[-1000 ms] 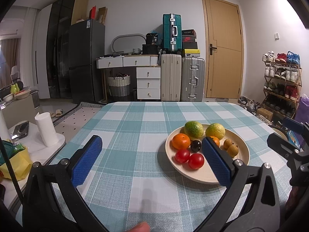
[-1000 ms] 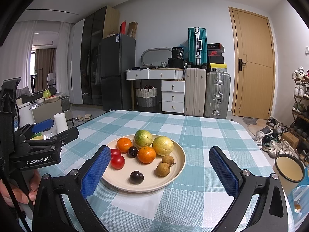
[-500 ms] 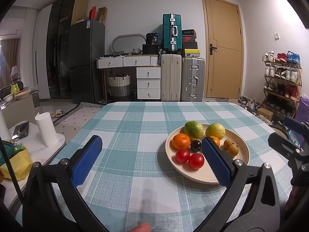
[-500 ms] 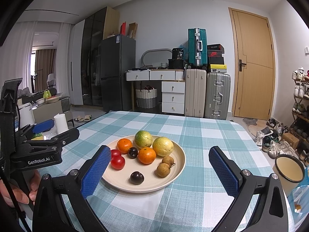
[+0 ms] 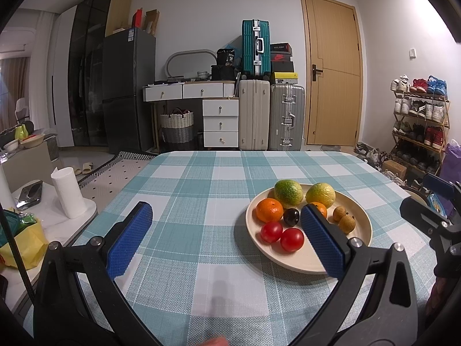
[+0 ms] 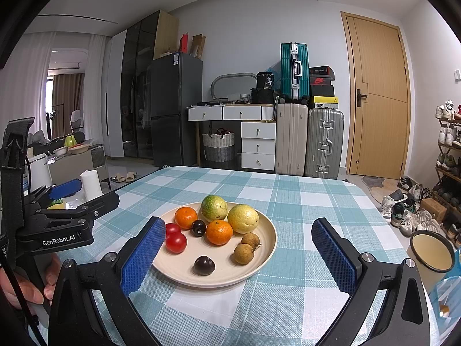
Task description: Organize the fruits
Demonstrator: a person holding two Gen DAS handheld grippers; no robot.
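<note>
**A:** What is closest to the cameras?

**B:** Two black hand-held tongs with blue ribbed pads. The left gripper (image 5: 226, 236) has its jaws spread wide with nothing between them, and so does the right gripper (image 6: 237, 252). Both hang low over the near edge of the teal-and-white checked tablecloth (image 5: 187, 230), likely so either one can reach forward.

**A:** And the fruit?

**B:** Just beyond the pads sits a round cream plate (image 6: 227, 276), and all the fruit lies in it. On the near side there's a dark plum (image 6: 204, 265) alone and two brown longans (image 6: 247, 247). To the left are two red tomatoes (image 6: 174, 238) touching each other. Behind them come two oranges (image 6: 203, 225) with a second dark plum (image 6: 199, 228) between, then at the back a green round citrus (image 6: 214, 208) beside a yellow-green one (image 6: 243, 218).

**A:** So it's sorted already?

**B:** Mostly like sits by like (only the plums are parted). That would fit a finished arrangement, or a plate waiting to be emptied.

**A:** Farther off?

**B:** Stacked suitcases (image 6: 308, 132) and a wooden door (image 6: 377, 101).
</note>
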